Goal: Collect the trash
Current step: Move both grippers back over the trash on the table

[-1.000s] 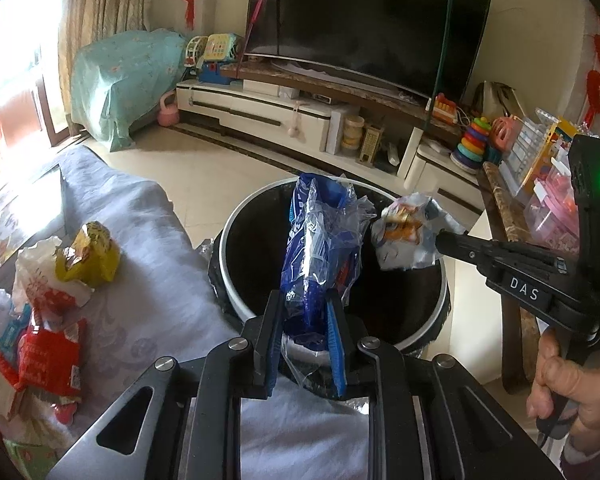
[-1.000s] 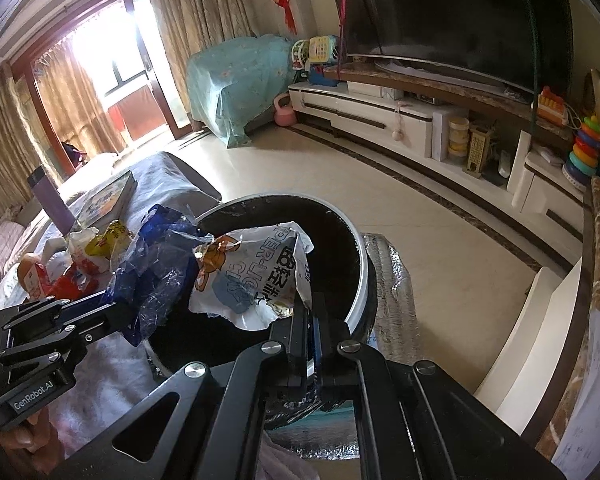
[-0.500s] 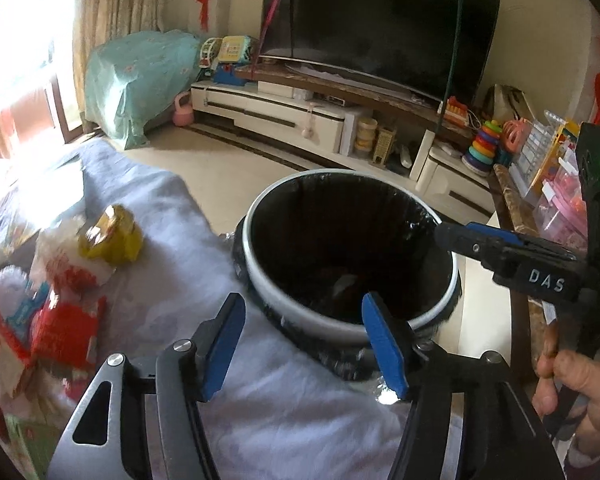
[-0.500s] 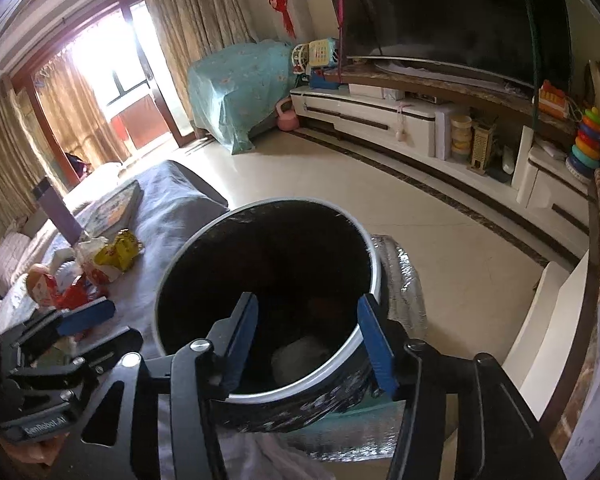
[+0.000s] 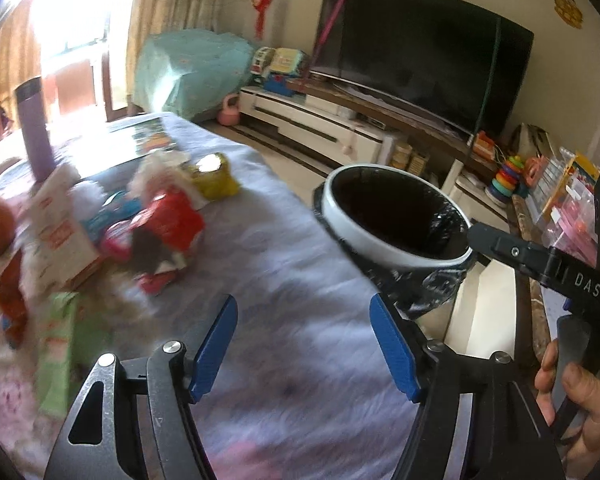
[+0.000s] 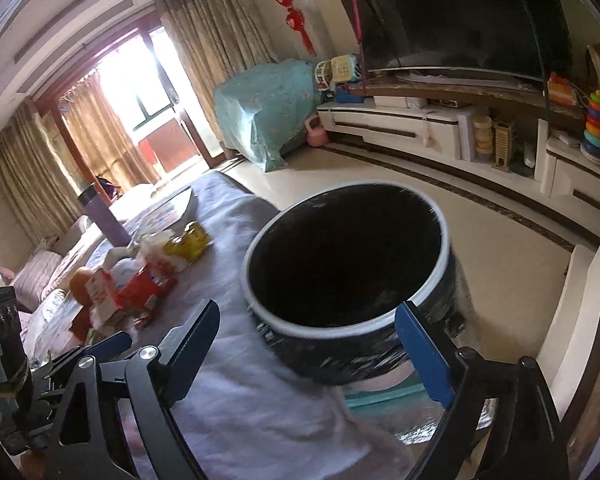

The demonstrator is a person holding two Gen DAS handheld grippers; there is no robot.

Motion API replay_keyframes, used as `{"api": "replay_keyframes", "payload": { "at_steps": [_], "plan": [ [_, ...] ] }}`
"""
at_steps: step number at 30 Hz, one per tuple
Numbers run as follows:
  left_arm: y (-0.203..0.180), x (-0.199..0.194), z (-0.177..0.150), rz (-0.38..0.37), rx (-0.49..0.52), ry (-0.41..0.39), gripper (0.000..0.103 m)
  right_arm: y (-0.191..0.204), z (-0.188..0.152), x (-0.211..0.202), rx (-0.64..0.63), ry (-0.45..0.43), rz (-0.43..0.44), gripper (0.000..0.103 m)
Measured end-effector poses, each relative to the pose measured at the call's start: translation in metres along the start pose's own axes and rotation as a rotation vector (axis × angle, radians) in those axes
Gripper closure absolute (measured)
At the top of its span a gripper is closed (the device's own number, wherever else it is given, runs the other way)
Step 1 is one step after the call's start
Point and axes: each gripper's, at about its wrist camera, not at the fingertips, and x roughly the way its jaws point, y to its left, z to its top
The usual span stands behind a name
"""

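Trash wrappers (image 5: 156, 224) lie heaped on the grey-clothed worktop (image 5: 300, 320), a yellow packet (image 5: 214, 176) at the far edge of the pile and what looks like a purple flask (image 5: 34, 128) behind, though the view is smeared. Beside the worktop stands the white-rimmed bin (image 6: 348, 272) with its black liner. Left tool (image 5: 304, 344) and right tool (image 6: 324, 340) have just been opening; both gape wide with nothing between their blue pads.
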Motion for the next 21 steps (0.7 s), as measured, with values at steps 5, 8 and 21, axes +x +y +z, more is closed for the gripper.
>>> {"api": "replay_keyframes", "payload": {
  "at_steps": [5,8,21],
  "plan": [
    [0.009,-0.027,-0.021,0.033,-0.021,-0.012,0.034,0.022,-0.017,0.008,-0.021,0.04,0.042,0.01],
    [0.016,-0.042,-0.032,0.046,-0.047,-0.019,0.034,0.034,-0.025,0.013,-0.036,0.057,0.06,0.01],
    [0.05,-0.09,-0.053,0.112,-0.148,-0.038,0.034,0.083,-0.054,0.023,-0.083,0.107,0.132,0.01]
  ]
}}
